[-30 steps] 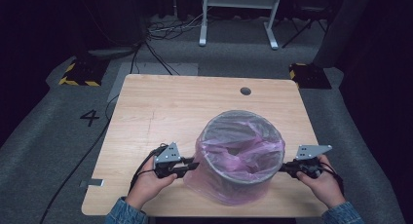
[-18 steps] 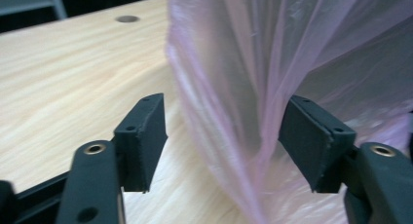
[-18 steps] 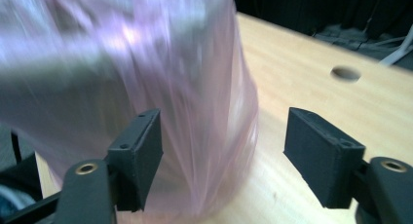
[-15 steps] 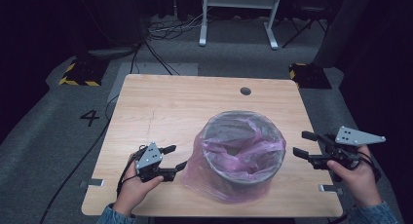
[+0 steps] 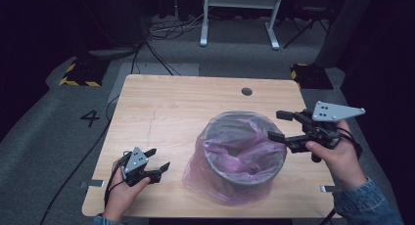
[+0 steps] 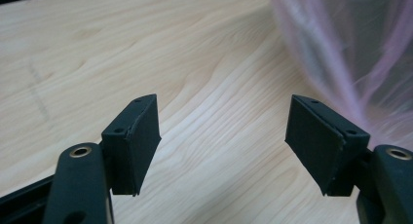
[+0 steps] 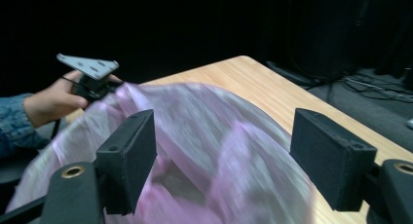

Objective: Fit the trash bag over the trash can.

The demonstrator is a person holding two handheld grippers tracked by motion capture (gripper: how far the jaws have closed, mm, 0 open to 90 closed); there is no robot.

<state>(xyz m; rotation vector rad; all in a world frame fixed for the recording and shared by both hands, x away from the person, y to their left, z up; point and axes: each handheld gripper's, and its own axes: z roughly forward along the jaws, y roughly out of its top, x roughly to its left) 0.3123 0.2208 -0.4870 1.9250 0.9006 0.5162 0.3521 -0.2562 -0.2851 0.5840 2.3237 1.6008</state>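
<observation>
Best handled by re-gripping the thin pink plastic liner (image 5: 215, 173) draped over the grey round bin (image 5: 244, 151), right of bench (image 5: 171, 112) centre, from 3 and 9 o'clock: left gripper (image 5: 160, 159) and right gripper (image 5: 280, 125) just opened wide, empty.

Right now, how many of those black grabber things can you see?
2. The left gripper sits low over the table, left of the bin. The right gripper is raised by the bin's right rim. Both are open.

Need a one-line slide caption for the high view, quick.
Both open claws, left and right, flank a bin lined with a pink bag on the table.
</observation>
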